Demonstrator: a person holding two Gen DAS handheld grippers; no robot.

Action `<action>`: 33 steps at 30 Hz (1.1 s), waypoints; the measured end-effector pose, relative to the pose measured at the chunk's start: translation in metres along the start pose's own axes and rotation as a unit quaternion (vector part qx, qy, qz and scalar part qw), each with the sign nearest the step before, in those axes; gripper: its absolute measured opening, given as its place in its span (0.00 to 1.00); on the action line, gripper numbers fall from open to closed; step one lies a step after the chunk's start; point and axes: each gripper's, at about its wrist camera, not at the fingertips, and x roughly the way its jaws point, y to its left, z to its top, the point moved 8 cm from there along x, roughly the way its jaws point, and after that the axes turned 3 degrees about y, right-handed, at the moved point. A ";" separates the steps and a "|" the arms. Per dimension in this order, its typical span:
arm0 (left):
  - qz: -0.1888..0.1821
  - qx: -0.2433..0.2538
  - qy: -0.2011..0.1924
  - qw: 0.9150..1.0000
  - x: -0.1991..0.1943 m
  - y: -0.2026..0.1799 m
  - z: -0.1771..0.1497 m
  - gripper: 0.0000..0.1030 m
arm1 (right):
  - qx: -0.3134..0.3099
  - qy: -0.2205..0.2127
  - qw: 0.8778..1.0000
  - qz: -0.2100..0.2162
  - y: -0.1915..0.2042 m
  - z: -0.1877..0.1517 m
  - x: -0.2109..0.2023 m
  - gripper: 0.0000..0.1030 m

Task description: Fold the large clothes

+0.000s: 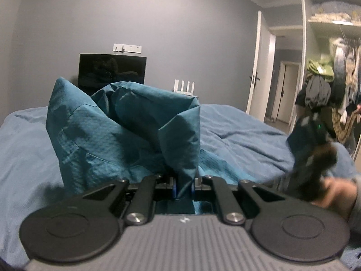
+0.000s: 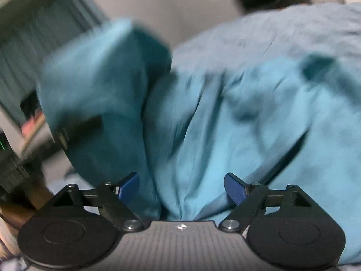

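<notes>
A large teal garment [image 1: 121, 126] stands bunched up over a bed with a blue cover [image 1: 237, 131]. My left gripper [image 1: 183, 186] is shut on a fold of the garment and holds it raised above the bed. In the right wrist view, which is blurred by motion, the same teal garment [image 2: 203, 124] fills the frame between the blue pads. My right gripper [image 2: 181, 187] is open, with cloth lying in the gap between its fingers. The right gripper also shows in the left wrist view [image 1: 311, 153], held in a hand at the right.
A black monitor [image 1: 111, 72] and a white router [image 1: 183, 88] stand behind the bed against a grey wall. An open door [image 1: 256, 76] and a wardrobe full of hanging clothes [image 1: 334, 79] are at the right. Curtains [image 2: 40, 29] show at the left.
</notes>
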 end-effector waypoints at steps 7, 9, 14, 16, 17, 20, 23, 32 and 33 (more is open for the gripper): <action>-0.014 0.030 0.019 0.999 0.018 -0.023 -0.004 0.04 | 0.045 -0.078 0.995 0.040 -0.017 0.051 -0.064 0.94; -0.017 0.038 0.025 0.999 0.019 -0.027 -0.006 0.04 | 0.033 -0.085 0.994 0.057 -0.006 0.058 -0.072 0.97; -0.020 0.058 0.040 0.997 0.030 -0.036 -0.009 0.04 | -0.002 -0.079 0.994 0.079 0.014 0.071 -0.073 0.99; -0.023 0.067 0.046 0.996 0.033 -0.042 -0.011 0.04 | -0.017 -0.069 0.994 0.082 0.025 0.072 -0.070 0.99; -0.025 0.071 0.049 0.996 0.037 -0.045 -0.010 0.04 | -0.029 -0.059 0.995 0.077 0.030 0.074 -0.064 0.99; -0.031 0.088 0.057 0.994 0.046 -0.057 -0.012 0.04 | -0.065 -0.029 0.996 0.060 0.050 0.077 -0.048 0.99; -0.039 0.103 0.062 0.992 0.052 -0.061 -0.012 0.04 | -0.098 0.003 0.995 0.038 0.065 0.082 -0.034 0.99; -0.025 0.084 0.069 0.994 0.055 -0.051 -0.009 0.06 | -0.186 0.016 0.981 -0.053 0.061 0.085 -0.007 0.06; -0.026 0.080 0.068 0.994 0.055 -0.050 -0.008 0.07 | -0.192 0.011 0.980 -0.057 0.059 0.085 -0.009 0.05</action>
